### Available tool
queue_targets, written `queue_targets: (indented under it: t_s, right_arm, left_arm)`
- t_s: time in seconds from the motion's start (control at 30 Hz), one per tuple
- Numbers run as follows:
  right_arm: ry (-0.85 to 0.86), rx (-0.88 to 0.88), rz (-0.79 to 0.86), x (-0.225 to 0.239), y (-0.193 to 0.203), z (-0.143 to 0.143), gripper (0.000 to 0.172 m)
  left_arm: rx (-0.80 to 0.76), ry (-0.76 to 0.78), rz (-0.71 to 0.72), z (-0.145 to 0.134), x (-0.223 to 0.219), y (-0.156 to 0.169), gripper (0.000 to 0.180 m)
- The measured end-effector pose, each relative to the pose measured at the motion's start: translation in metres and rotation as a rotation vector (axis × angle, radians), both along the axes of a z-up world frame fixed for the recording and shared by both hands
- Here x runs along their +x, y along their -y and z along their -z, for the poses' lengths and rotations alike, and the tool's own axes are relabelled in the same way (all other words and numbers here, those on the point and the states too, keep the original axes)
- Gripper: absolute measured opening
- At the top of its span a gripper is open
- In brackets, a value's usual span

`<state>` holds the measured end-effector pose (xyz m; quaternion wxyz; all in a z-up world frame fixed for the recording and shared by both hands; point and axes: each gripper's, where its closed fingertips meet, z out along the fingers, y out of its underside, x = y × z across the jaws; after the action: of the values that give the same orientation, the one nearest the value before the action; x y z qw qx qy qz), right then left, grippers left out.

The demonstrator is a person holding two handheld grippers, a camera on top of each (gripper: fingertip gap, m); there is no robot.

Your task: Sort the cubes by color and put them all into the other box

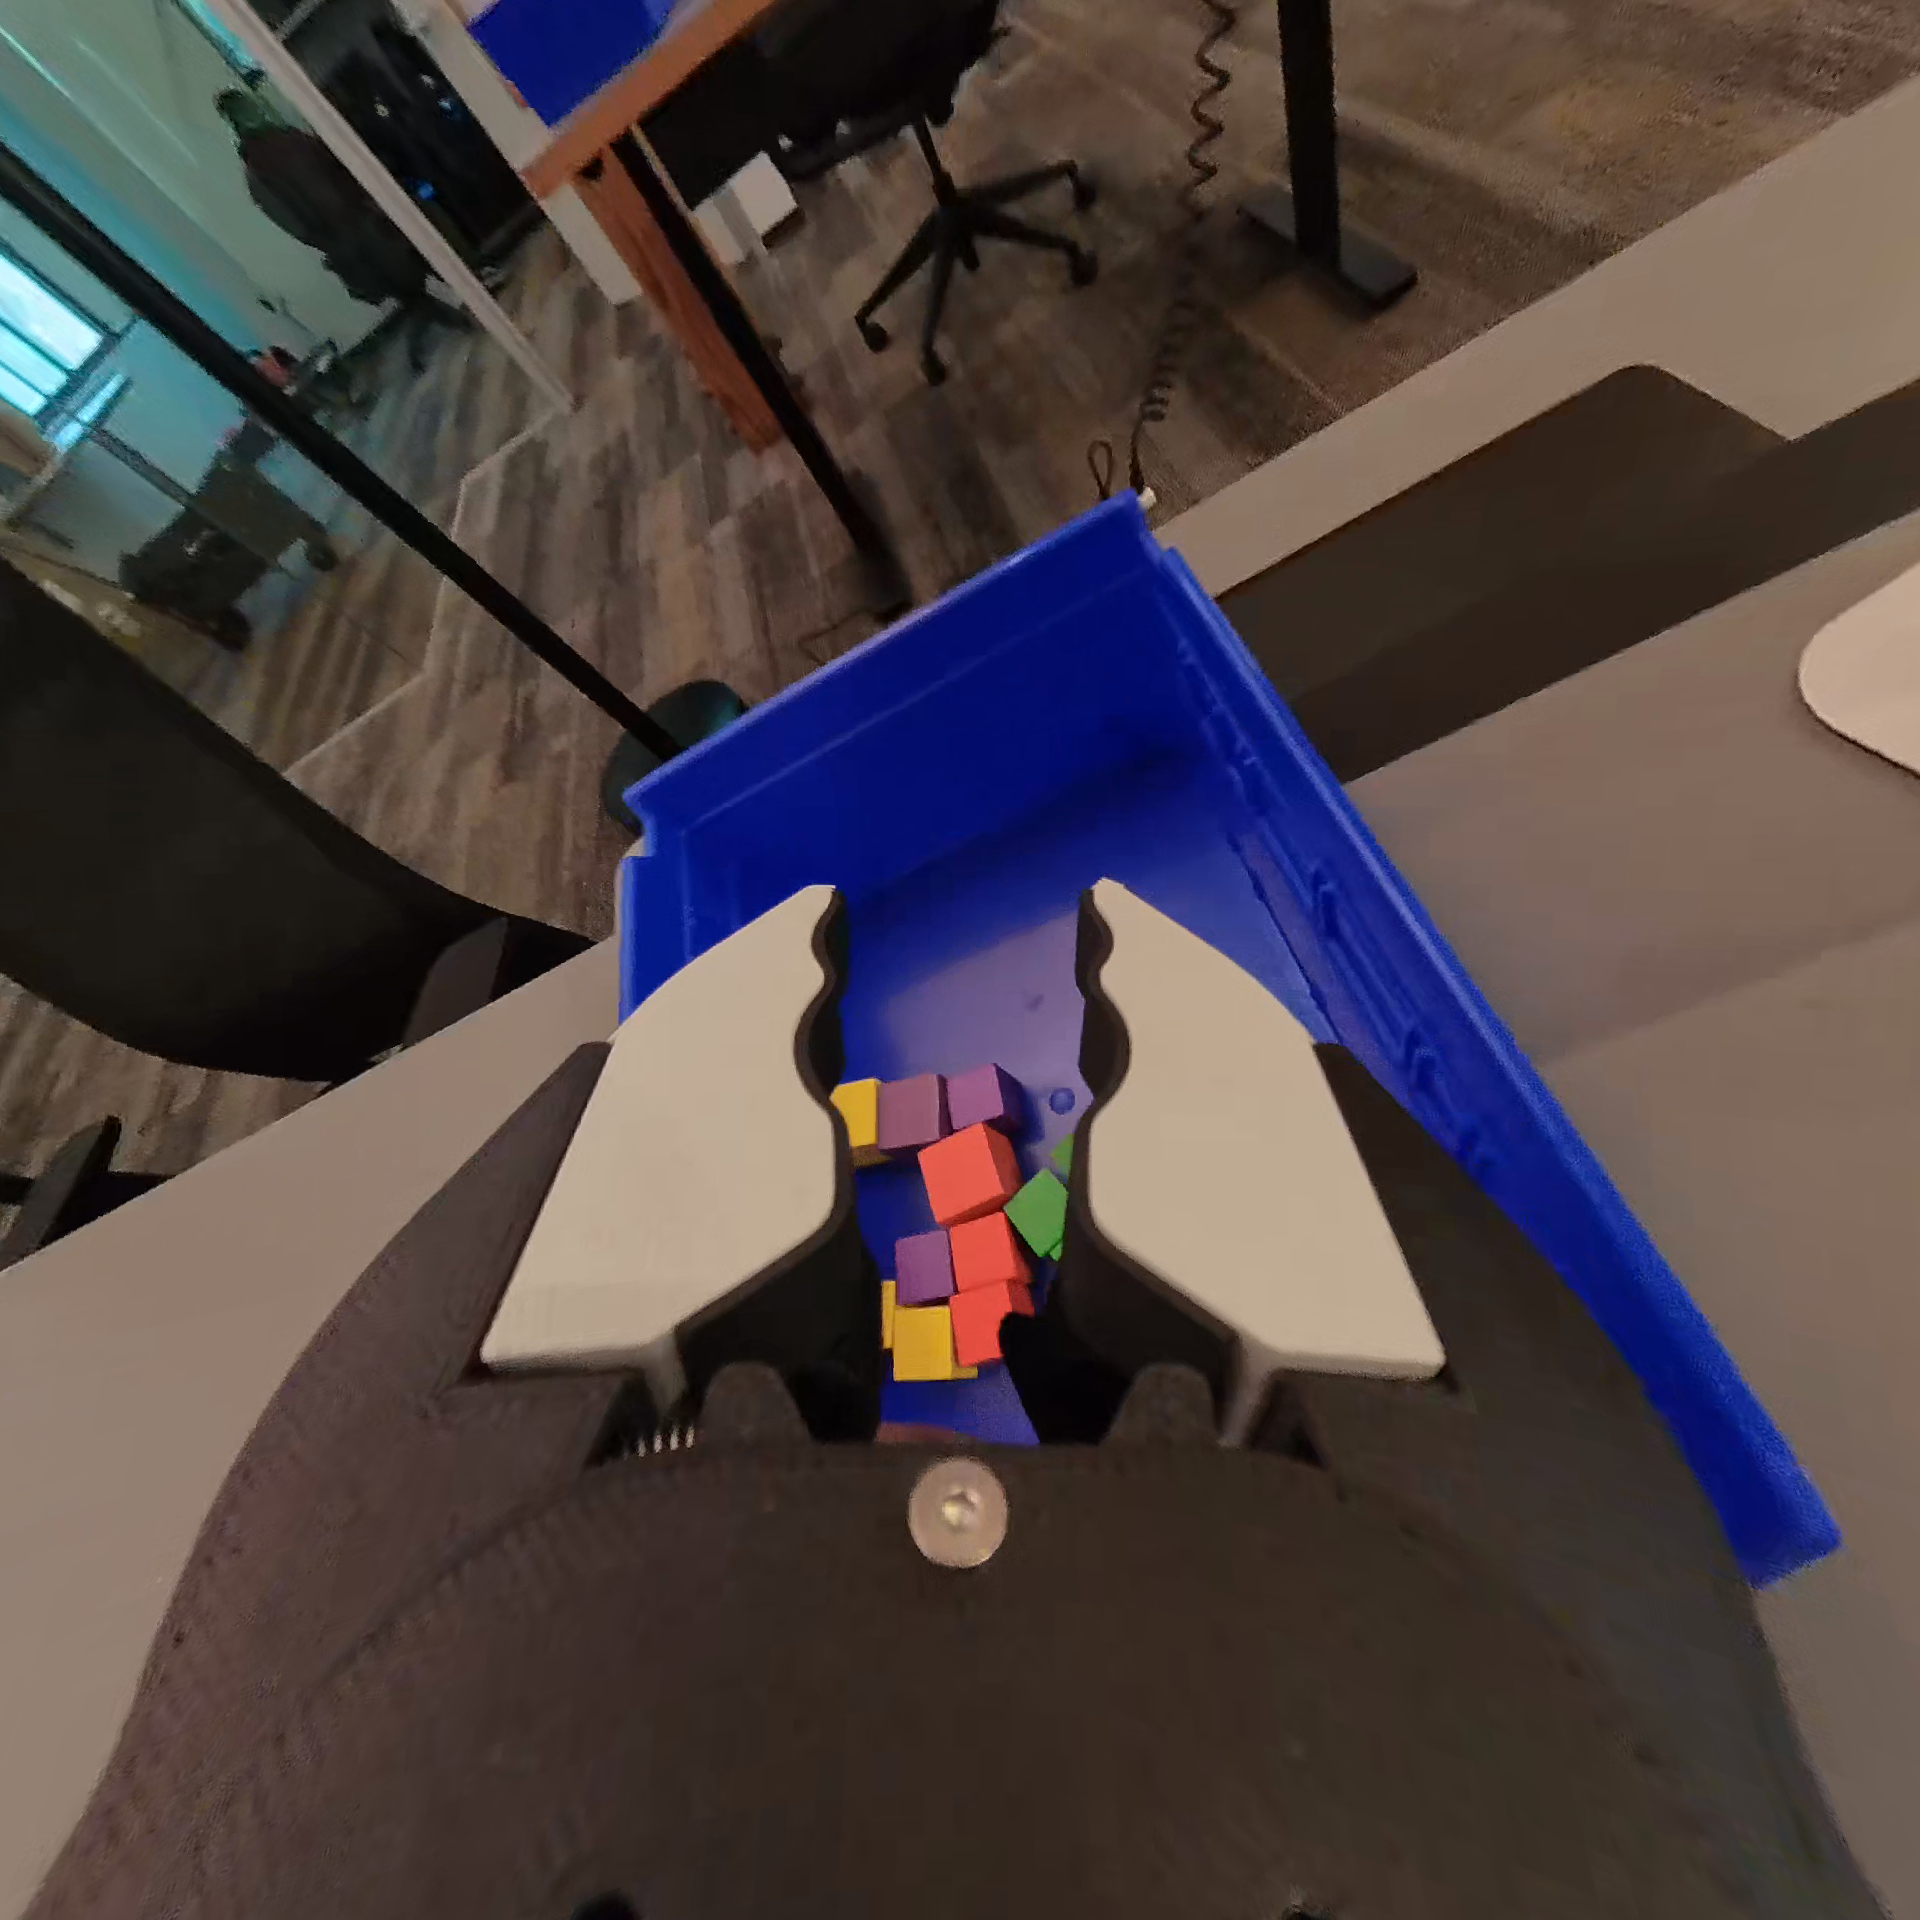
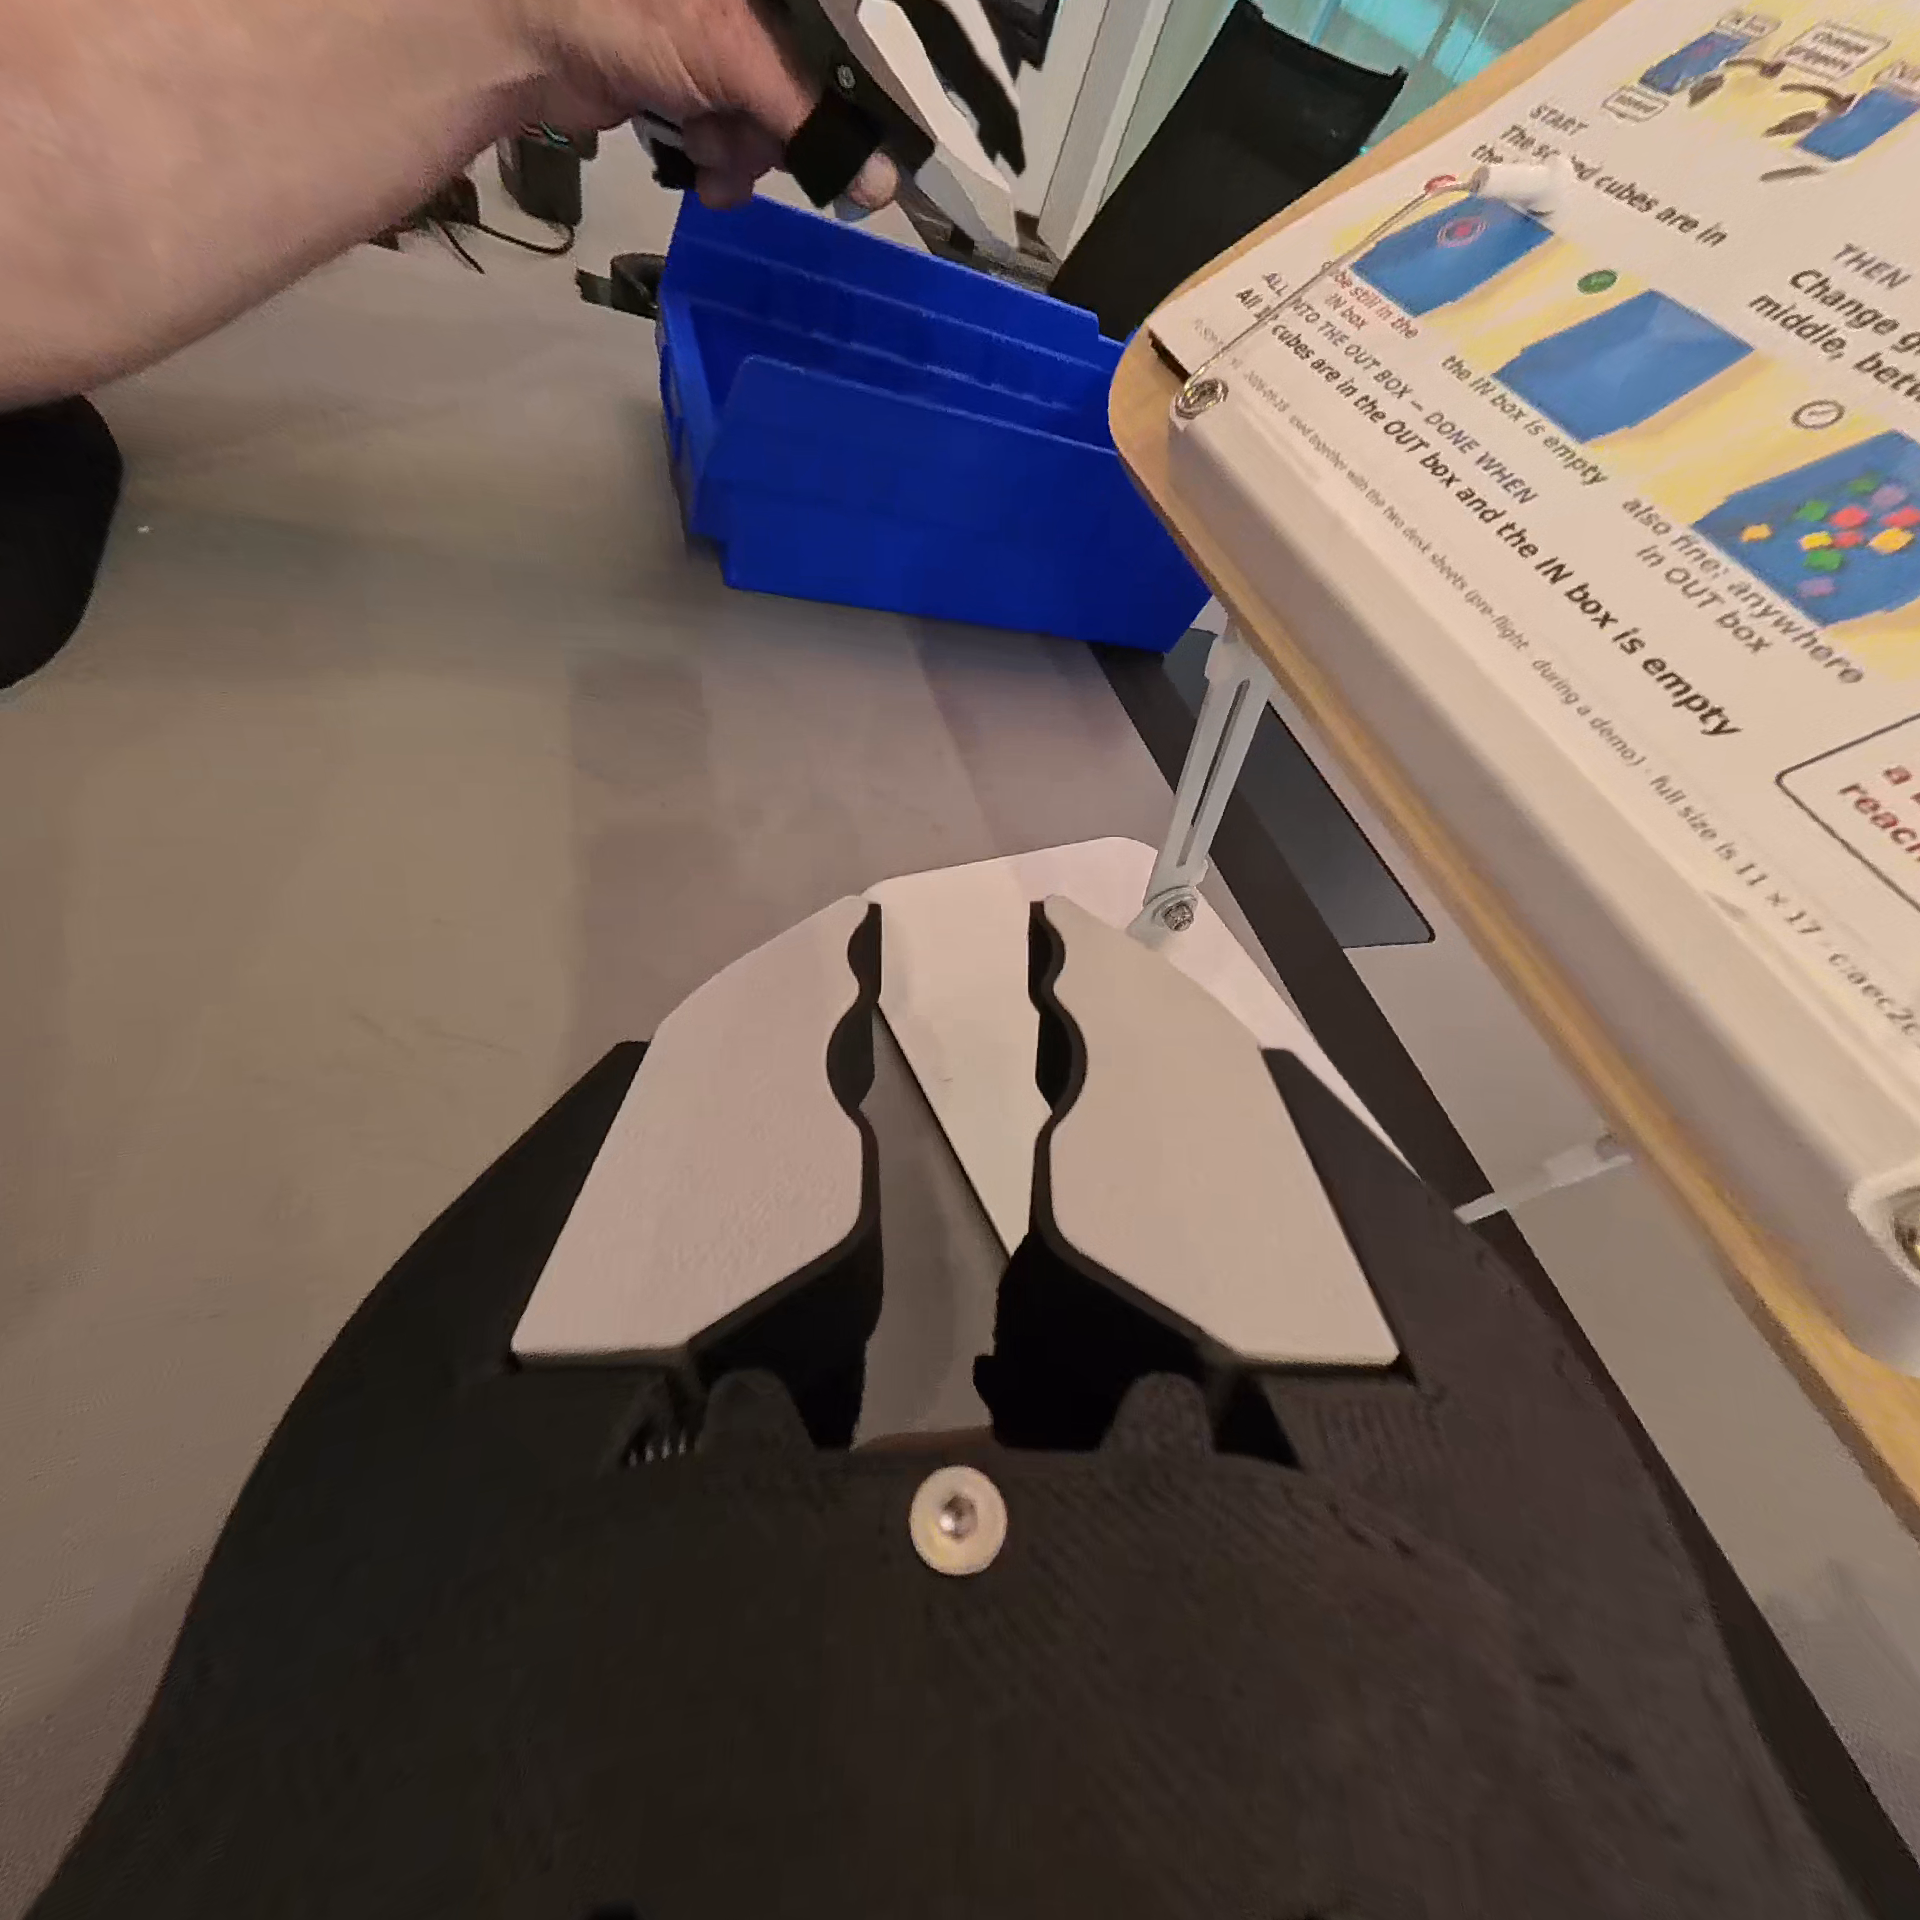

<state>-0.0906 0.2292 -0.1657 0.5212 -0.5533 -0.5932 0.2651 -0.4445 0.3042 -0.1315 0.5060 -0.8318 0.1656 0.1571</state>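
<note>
Cubes [image 1: 968,1216] heaped in blue bin [image 1: 1039,727]; above bin, left gripper [image 1: 961,904] spread wide, bare; right of bin, right gripper [image 2: 956,914] parted, bare, over white plate [image 2: 951,997]

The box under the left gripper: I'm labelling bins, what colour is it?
Blue; the box shows best in the left wrist view.

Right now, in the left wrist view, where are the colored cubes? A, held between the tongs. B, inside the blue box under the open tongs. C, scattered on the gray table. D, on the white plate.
B: the cubes lie piled on the floor of the blue box, seen through the gap of the left tongs, which stand open above them with nothing pinched.
</note>
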Motion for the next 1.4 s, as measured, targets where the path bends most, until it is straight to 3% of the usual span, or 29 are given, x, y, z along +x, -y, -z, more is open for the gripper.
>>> queue_targets:
  t_s: [0.13, 0.37, 0.7, 1.17, 1.4]
  right_arm:
    - [-0.002, -0.028, 0.01, 0.001, -0.005, 0.007, 0.025]
    - [0.016, -0.039, 0.017, 0.004, -0.009, 0.017, 0.026]
    - [0.062, -0.044, 0.001, 0.004, -0.007, 0.029, 0.026]
    - [0.108, -0.046, 0.006, 0.006, -0.01, 0.04, 0.027]
    - [0.125, -0.043, 0.008, 0.007, -0.011, 0.046, 0.027]
  left_arm:
    - [0.029, 0.05, 0.008, -0.005, -0.005, 0.0, 0.039]
    - [-0.087, 0.003, 0.001, 0.019, -0.009, -0.004, 0.041]
    - [-0.155, 0.065, -0.025, 0.033, -0.021, 0.002, 0.039]
    - [-0.285, 0.152, -0.11, 0.065, -0.034, 0.008, 0.069]
    - [-0.389, 0.203, -0.121, 0.082, -0.032, 0.015, 0.065]
